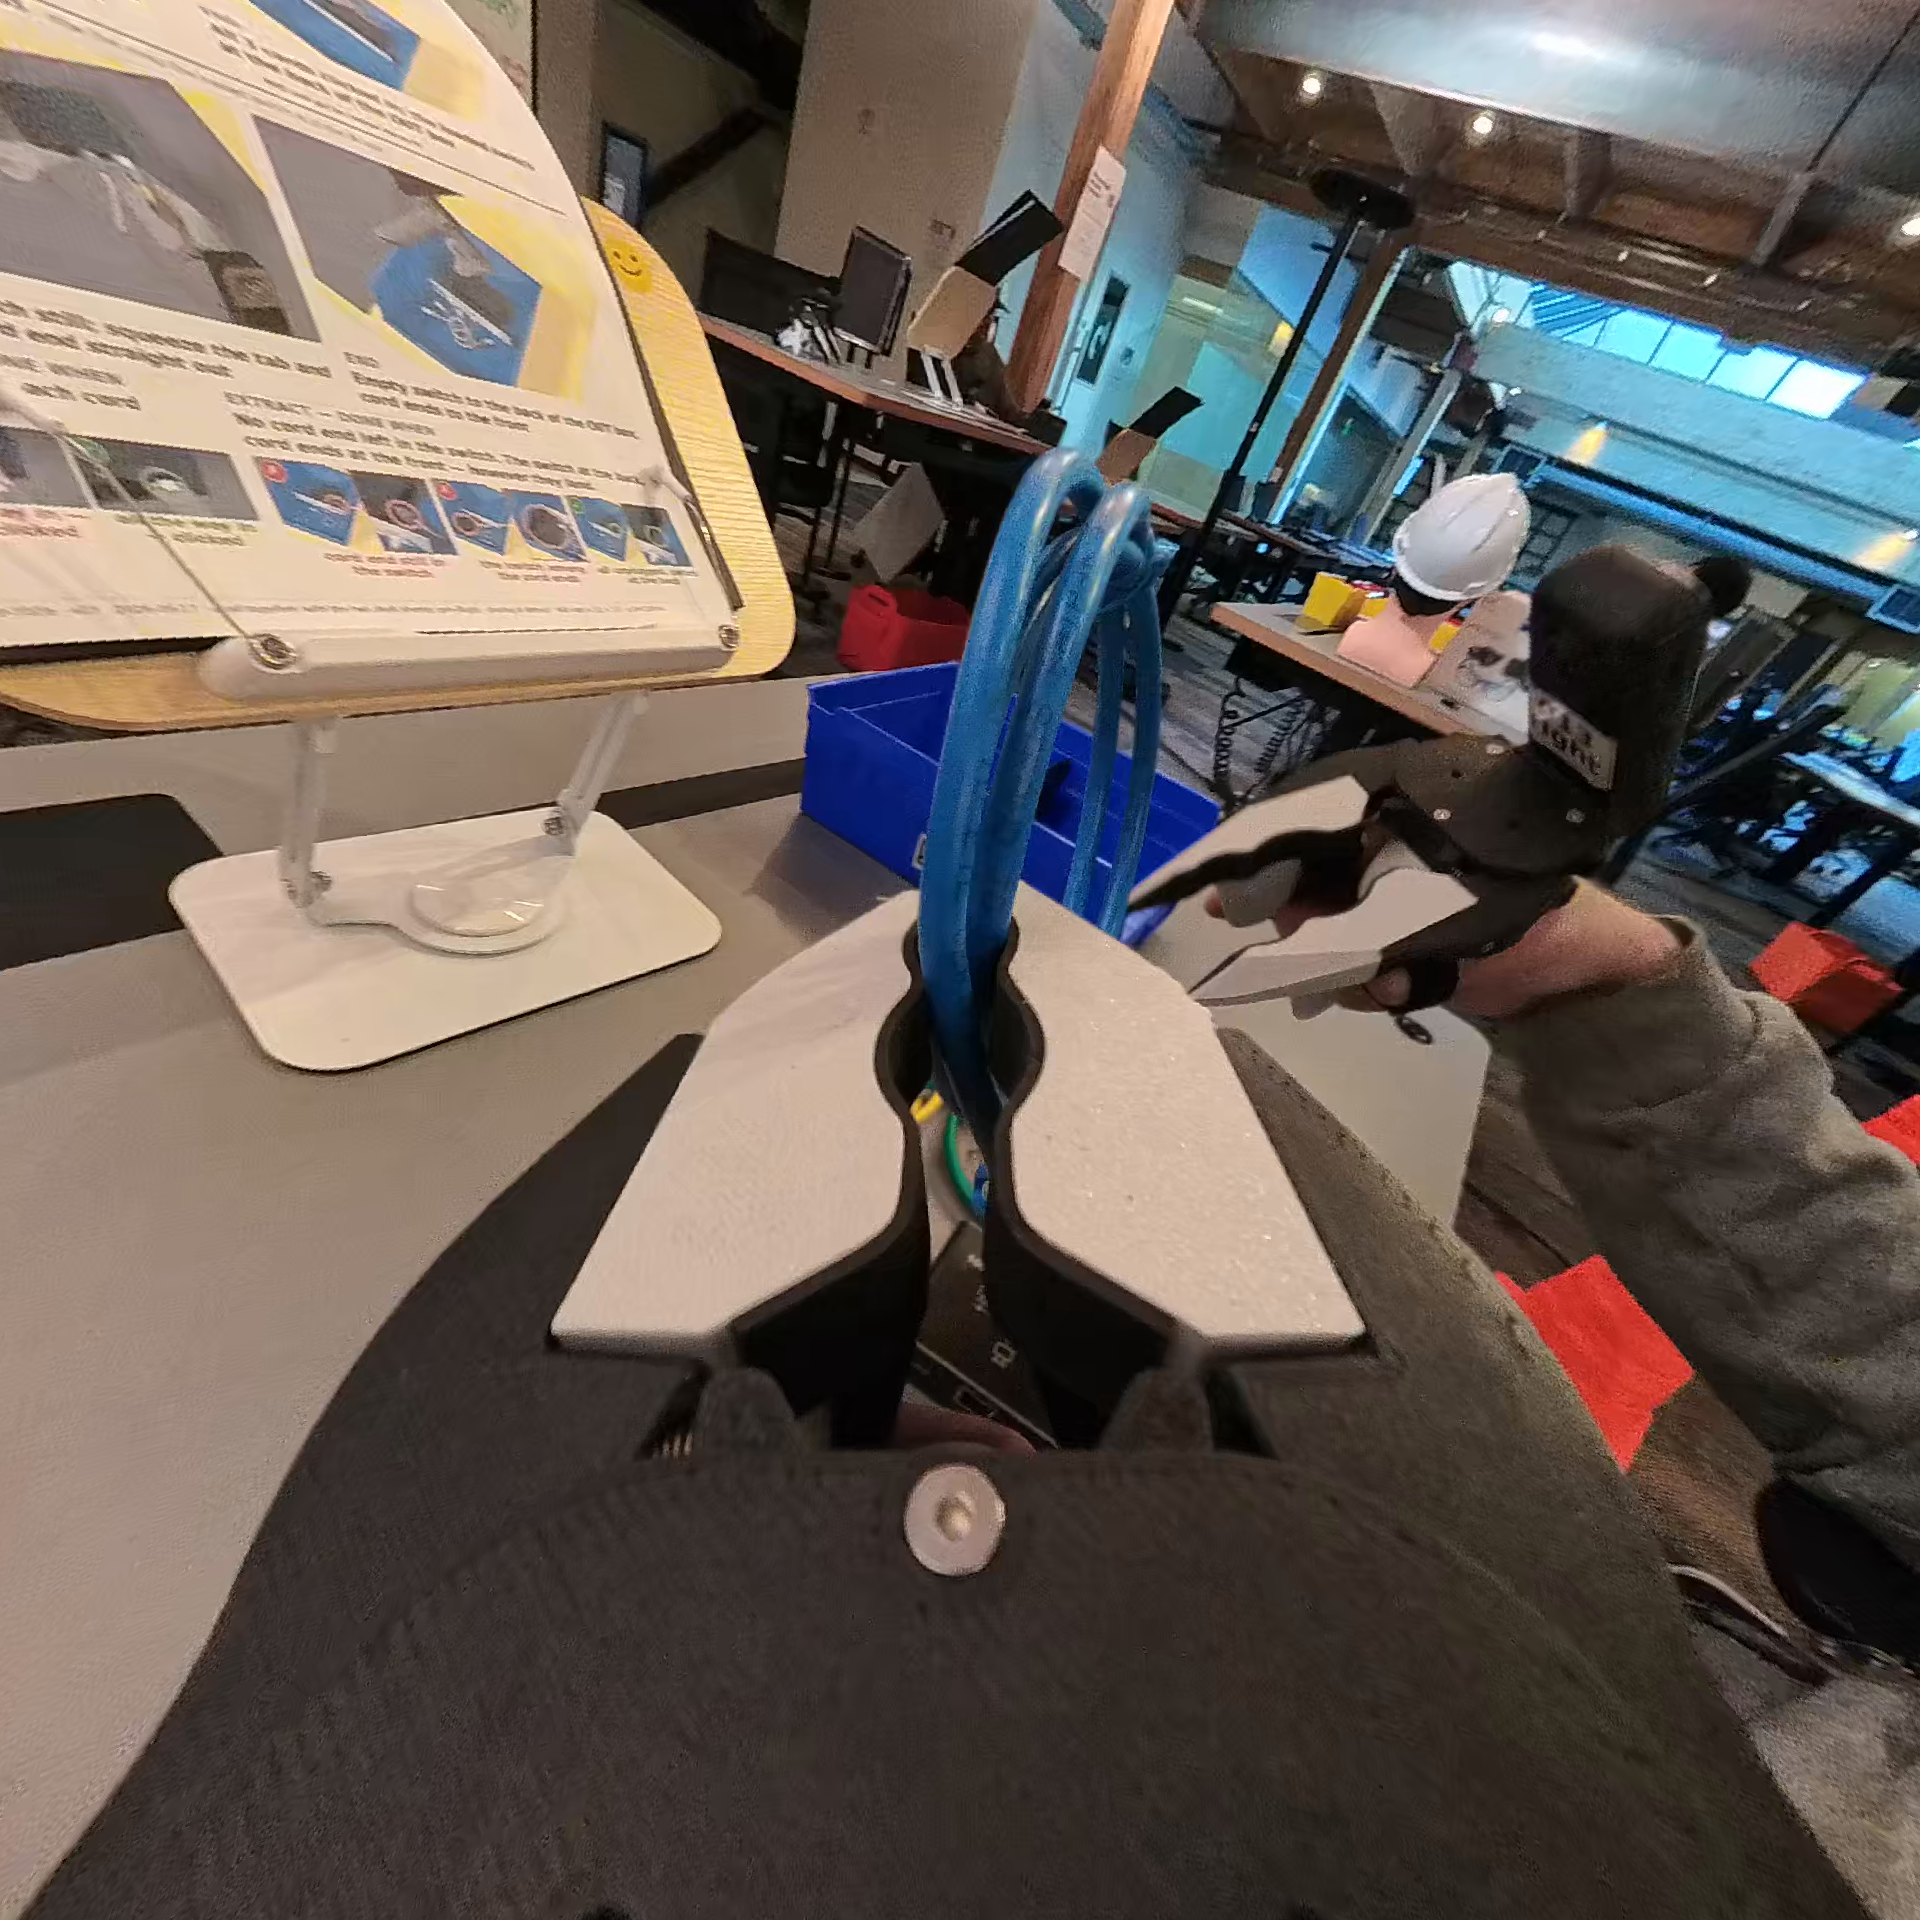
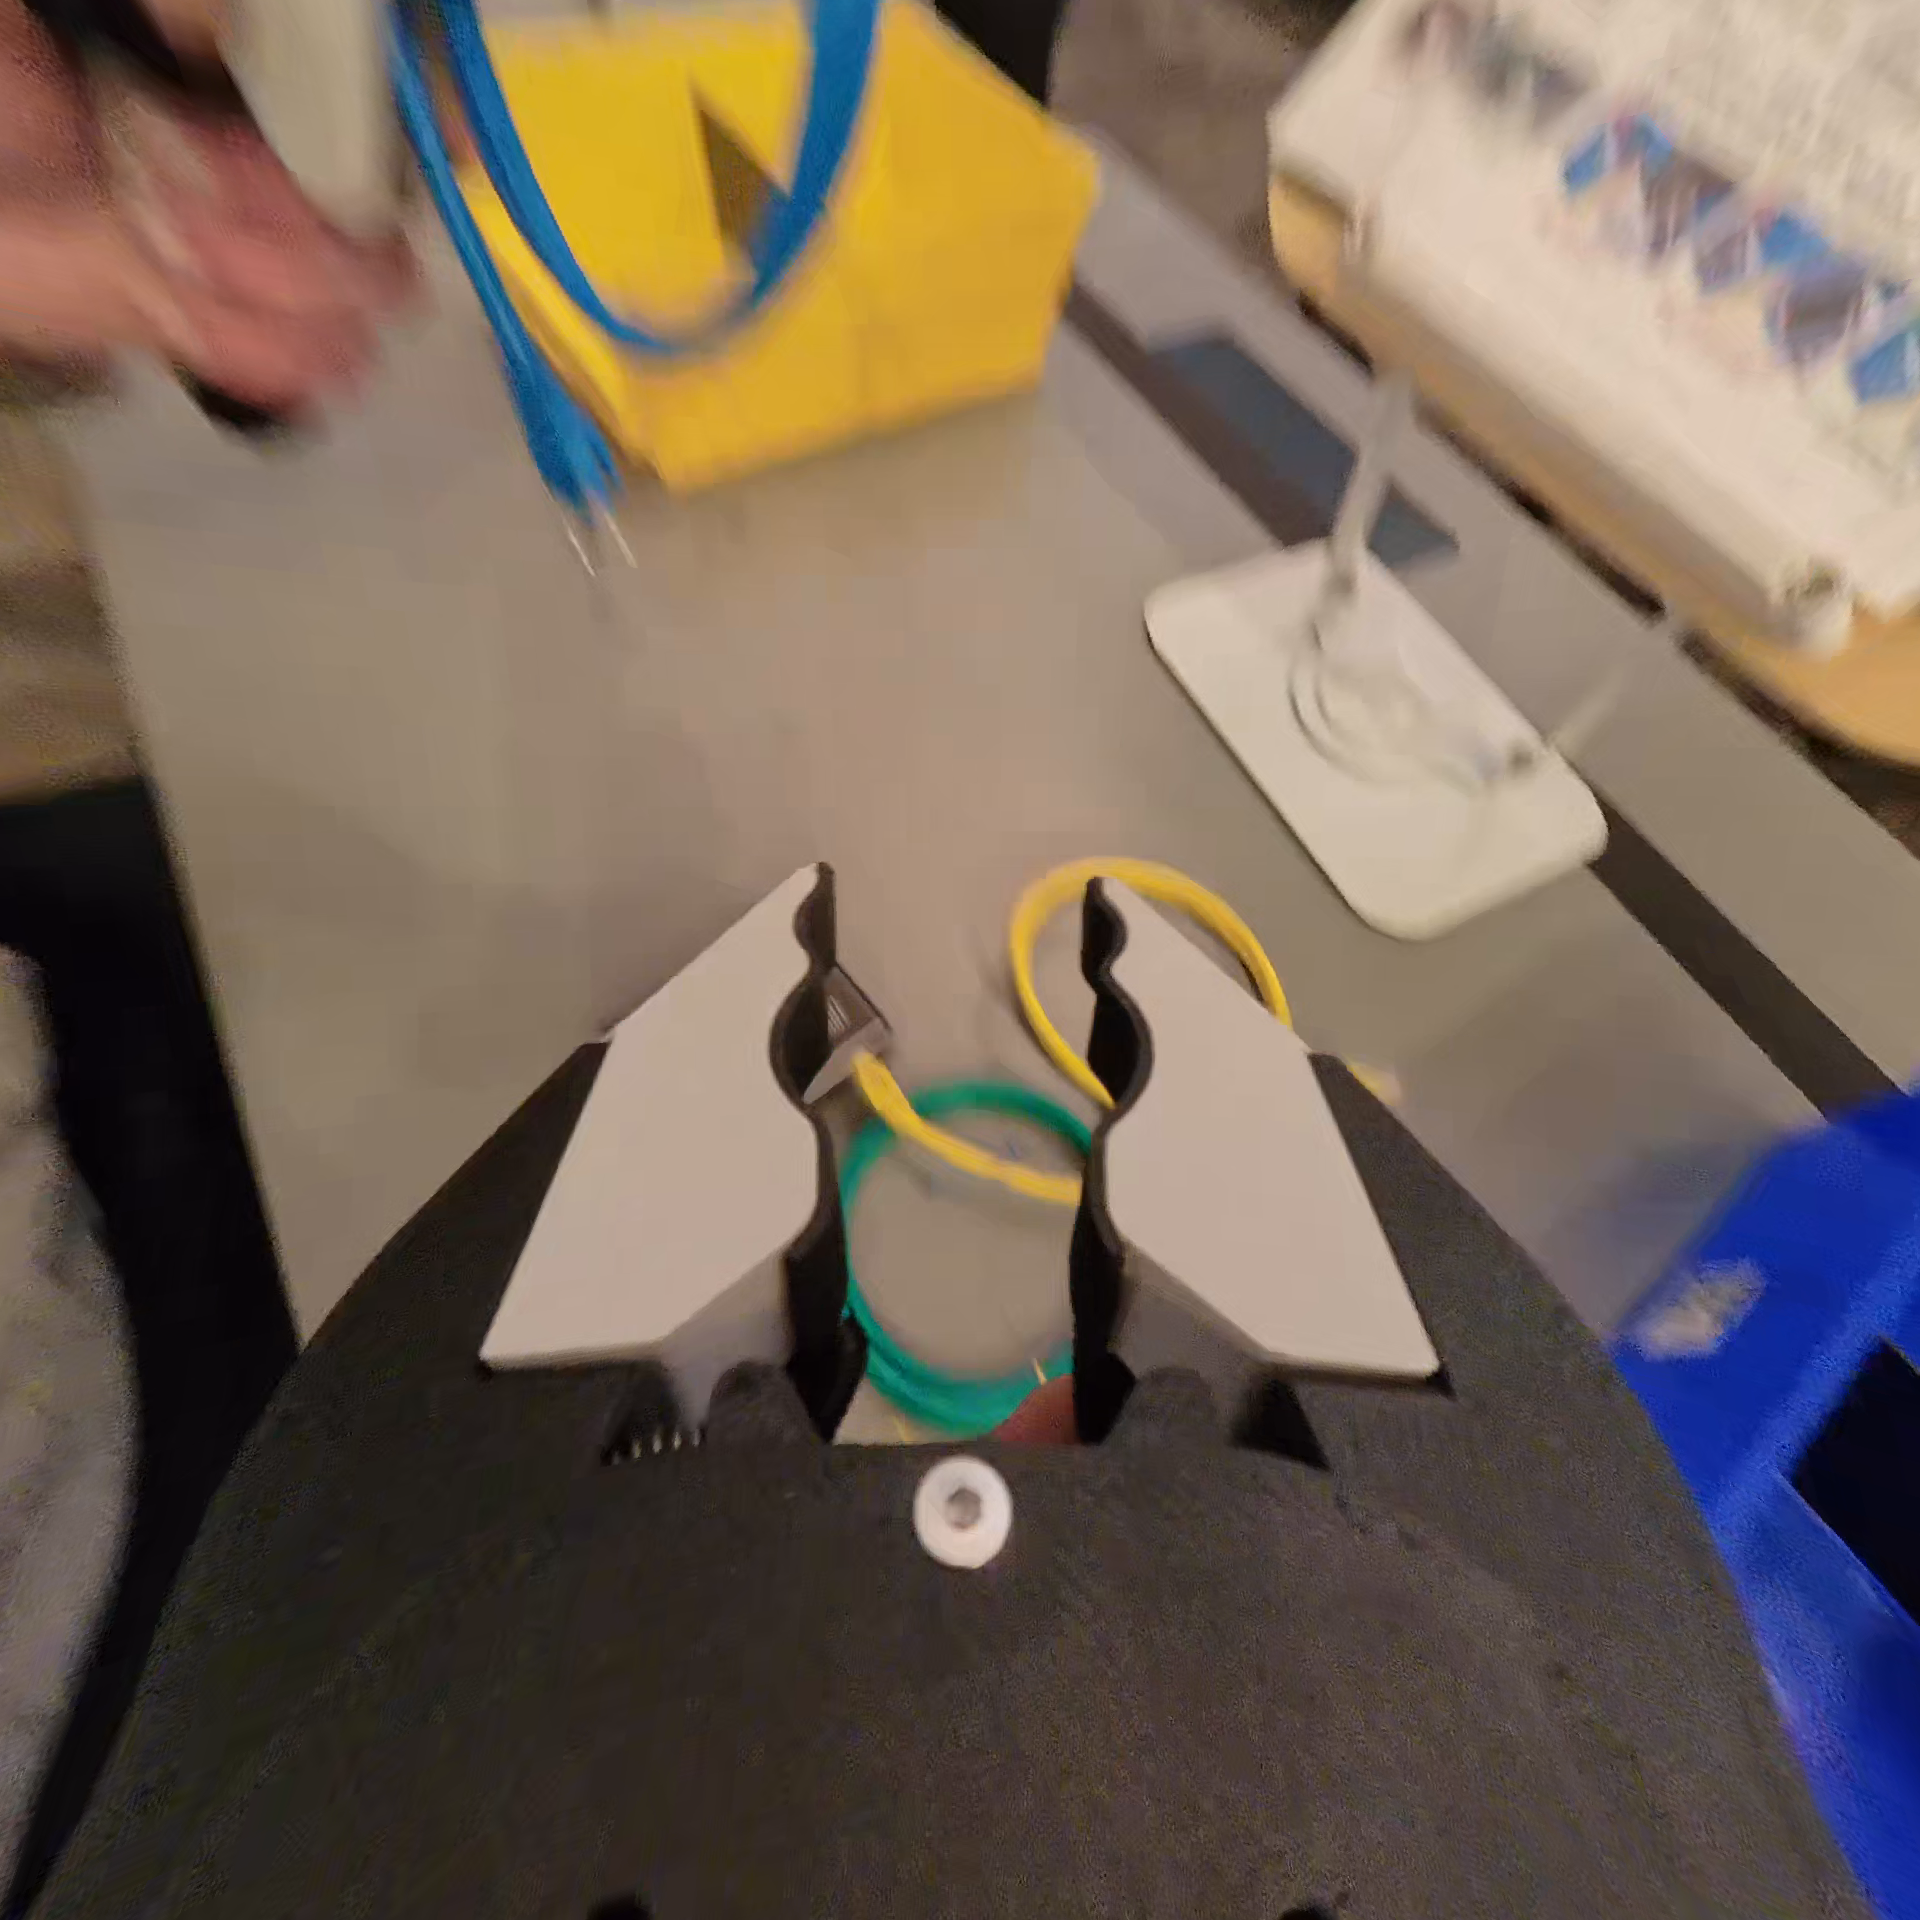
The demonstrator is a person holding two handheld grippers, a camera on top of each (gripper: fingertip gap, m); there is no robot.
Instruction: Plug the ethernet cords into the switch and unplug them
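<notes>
Gripping a looped blue cord [image 1: 1023, 727] in the left gripper [image 1: 961, 997]; right gripper [image 2: 956, 935] hangs open over two cords.

Left: grainy grey pads with scalloped black edges pinched on the blue cord at centre frame; loop stands up, glossy round jacket. Part of a black switch [image 1: 977, 1340] shows in the gap below the pads. Right gripper sits mid-right in that view, held by a hand in a grey sleeve [image 1: 1704, 1195]. Right view, blurred: jaws apart, nothing between them; one thin yellow cord [image 2: 1039, 987] and one green coil [image 2: 935, 1247] on the smooth grey table [image 2: 520, 831] at centre. Bins: one yellow [image 2: 883, 291] top, one blue [image 2: 1818, 1351] lower right. White stand [image 2: 1382, 748] upper right.
</notes>
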